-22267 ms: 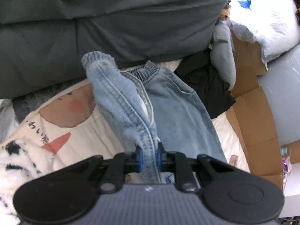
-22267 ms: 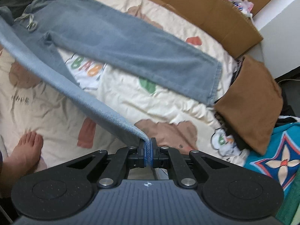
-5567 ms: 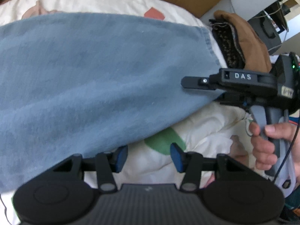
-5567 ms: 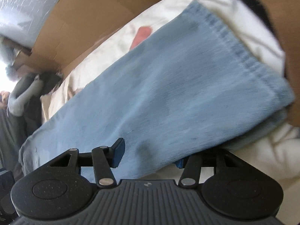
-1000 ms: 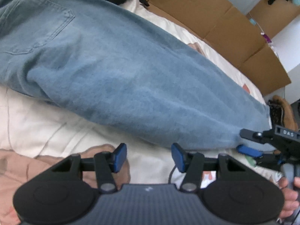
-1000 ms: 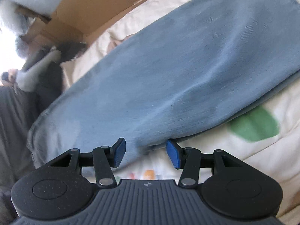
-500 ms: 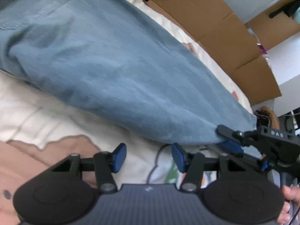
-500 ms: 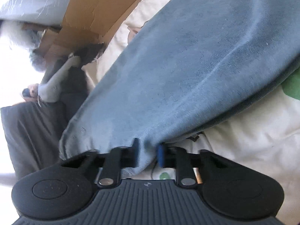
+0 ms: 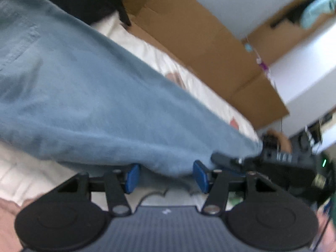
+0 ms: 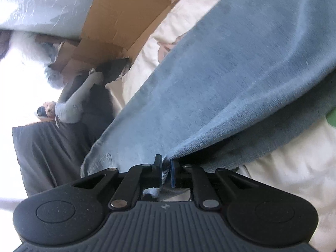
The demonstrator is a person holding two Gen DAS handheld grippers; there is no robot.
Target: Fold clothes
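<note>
The pair of light blue denim jeans (image 9: 94,105) lies stretched along a cream quilted bed cover with coloured cartoon prints (image 9: 151,52), running from 10 o'clock to 4 o'clock in the left wrist view. A flattened brown cardboard sheet (image 9: 199,42) borders the bed at 1 o'clock, and a black garment (image 9: 84,2) sits at 11 o'clock beyond the waist end.

The left claw (image 9: 166,177) stands with its blue pads (image 9: 132,177) apart. The near edge of the jeans hangs just ahead of and between them, but neither pad presses on the cloth. This placement suggests the claw is lined up to take the long edge without disturbing the flat leg.

The right claw (image 10: 166,171) has a bunched fold of the denim edge between its pads, with the fabric rising from the pinch toward 1 o'clock. Its jaws are opening slightly, yet the cloth is seen pinched and pulled taut from the pads. In the left wrist view this claw appears at 4 o'clock, at the hem end of the leg.

Judgement: gripping the same long edge at two separate points would allow the leg to be carried over evenly, so the fold stays straight. The fold itself is not yet made; the left grip is the outstanding step.
</note>
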